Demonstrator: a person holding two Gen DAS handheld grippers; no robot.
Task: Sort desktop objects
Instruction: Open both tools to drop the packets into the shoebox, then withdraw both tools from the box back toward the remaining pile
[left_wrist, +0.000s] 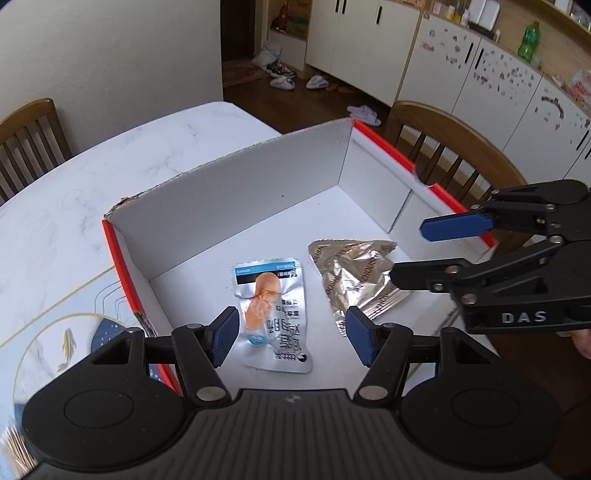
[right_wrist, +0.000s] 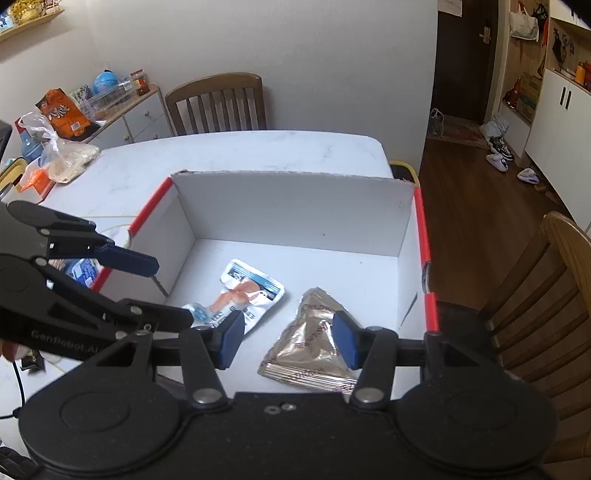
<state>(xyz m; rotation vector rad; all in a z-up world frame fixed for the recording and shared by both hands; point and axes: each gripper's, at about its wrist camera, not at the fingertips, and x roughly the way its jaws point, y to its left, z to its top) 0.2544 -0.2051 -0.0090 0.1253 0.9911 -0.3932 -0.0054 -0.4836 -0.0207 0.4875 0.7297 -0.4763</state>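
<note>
A white cardboard box with red edges (left_wrist: 236, 192) (right_wrist: 295, 206) stands on the marble table. Inside it lie a silver snack packet with an orange picture (left_wrist: 273, 314) (right_wrist: 247, 295) and a crumpled bronze foil packet (left_wrist: 354, 273) (right_wrist: 310, 343). My left gripper (left_wrist: 290, 336) hangs open over the silver packet, holding nothing. My right gripper (right_wrist: 288, 341) hangs open over the bronze packet, also holding nothing. Each gripper appears in the other's view: the right gripper (left_wrist: 410, 251) at the right, the left gripper (right_wrist: 173, 291) at the left.
Wooden chairs (left_wrist: 454, 155) (right_wrist: 221, 99) stand around the table (left_wrist: 110, 166). A placemat with a fish drawing (left_wrist: 55, 325) lies left of the box. Bags and snack packs (right_wrist: 62, 147) sit at the table's far left, by a sideboard. White cabinets (left_wrist: 480, 74) line the far wall.
</note>
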